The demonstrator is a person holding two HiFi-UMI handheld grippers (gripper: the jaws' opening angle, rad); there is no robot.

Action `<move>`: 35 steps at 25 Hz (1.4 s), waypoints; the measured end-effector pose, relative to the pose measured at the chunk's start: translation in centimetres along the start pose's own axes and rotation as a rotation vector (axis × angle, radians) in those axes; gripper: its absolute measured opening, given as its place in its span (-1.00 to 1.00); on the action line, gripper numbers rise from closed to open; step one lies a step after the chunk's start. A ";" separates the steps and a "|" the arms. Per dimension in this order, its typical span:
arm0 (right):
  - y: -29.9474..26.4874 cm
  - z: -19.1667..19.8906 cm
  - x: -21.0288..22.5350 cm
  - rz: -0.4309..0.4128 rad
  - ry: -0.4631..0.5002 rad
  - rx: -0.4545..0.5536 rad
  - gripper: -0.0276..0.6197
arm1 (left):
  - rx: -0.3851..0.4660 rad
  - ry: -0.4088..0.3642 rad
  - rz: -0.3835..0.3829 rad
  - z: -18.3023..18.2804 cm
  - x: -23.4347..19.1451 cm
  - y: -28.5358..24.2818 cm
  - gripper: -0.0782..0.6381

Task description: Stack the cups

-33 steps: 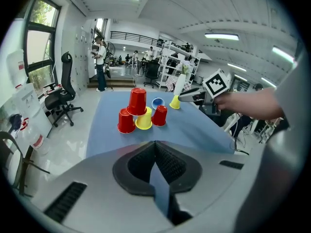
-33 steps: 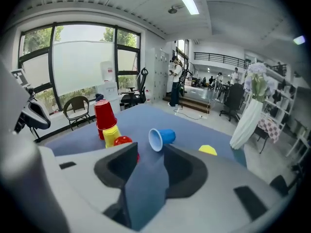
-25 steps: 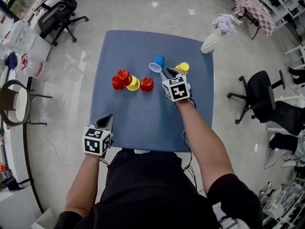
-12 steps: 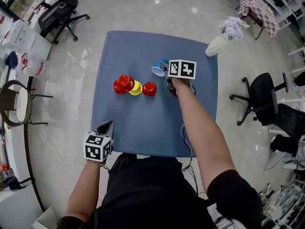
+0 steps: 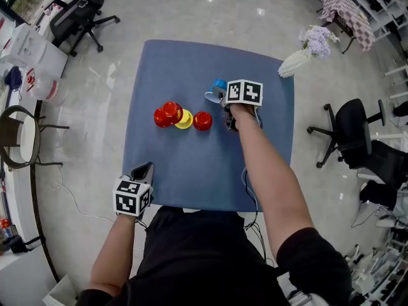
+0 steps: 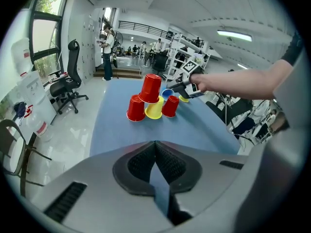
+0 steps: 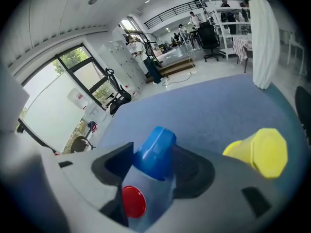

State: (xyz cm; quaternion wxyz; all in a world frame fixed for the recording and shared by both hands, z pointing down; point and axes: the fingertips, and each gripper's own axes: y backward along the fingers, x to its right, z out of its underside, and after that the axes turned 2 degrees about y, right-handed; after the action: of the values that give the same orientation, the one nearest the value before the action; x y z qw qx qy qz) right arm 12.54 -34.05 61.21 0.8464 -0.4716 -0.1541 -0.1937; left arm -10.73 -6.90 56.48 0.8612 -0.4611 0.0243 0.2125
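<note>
The table is seen from the head view with a cluster of cups at 9 o'clock of its middle: 3 red cups with 1 yellow cup among them, 1 of the red ones being raised on the others.

The left gripper is held at the near edge, at 7 o'clock, well apart from every cup. Its jaws are pressed together and nothing is held.

The right gripper is the nearer by far. Its jaws have just been opening and now stand wide, with the blue cup lodged between them at 1 o'clock of the table's middle. Whether the pads press on it cannot be told.

The cup's long axis is laid along the jaws' own line, its narrow base pointed away toward 12 o'clock in the right gripper view, so a closing would be made across its width. A 2nd yellow cup is seen just beside, at 3 o'clock. From the blue cup, the cluster is judged to lie at 8 o'clock.
</note>
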 end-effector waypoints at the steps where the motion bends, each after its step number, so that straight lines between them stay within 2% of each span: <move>1: 0.0 0.1 -0.2 -0.004 0.015 0.004 -0.21 | 0.000 0.000 0.000 0.0 0.0 0.0 -0.77; 8: 0.6 1.6 -1.8 -0.061 0.114 0.012 -0.22 | -0.002 -0.002 0.004 -0.1 -0.1 -0.1 -0.77; 13: 1.6 2.5 -1.6 -0.061 0.204 0.016 -0.22 | -0.005 -0.012 0.007 0.0 -0.2 -0.1 -0.77; 21: 3.0 4.3 -0.6 -0.025 0.336 -0.008 -0.22 | -0.005 -0.033 0.020 -0.3 0.8 -0.5 -0.77; 29: 3.6 6.0 1.6 0.051 0.373 -0.021 -0.27 | -0.011 -0.048 0.024 0.1 1.2 -0.6 -0.77; 35: 4.7 5.6 0.7 0.083 0.492 -0.008 -0.26 | -0.007 -0.052 0.031 -0.1 1.9 -0.7 -0.77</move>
State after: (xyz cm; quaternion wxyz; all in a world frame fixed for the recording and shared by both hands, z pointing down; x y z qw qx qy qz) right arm 14.95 -27.16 60.92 0.8637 -0.4197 0.0767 -0.2685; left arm -8.77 -6.63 56.52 0.8564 -0.4582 0.0081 0.2378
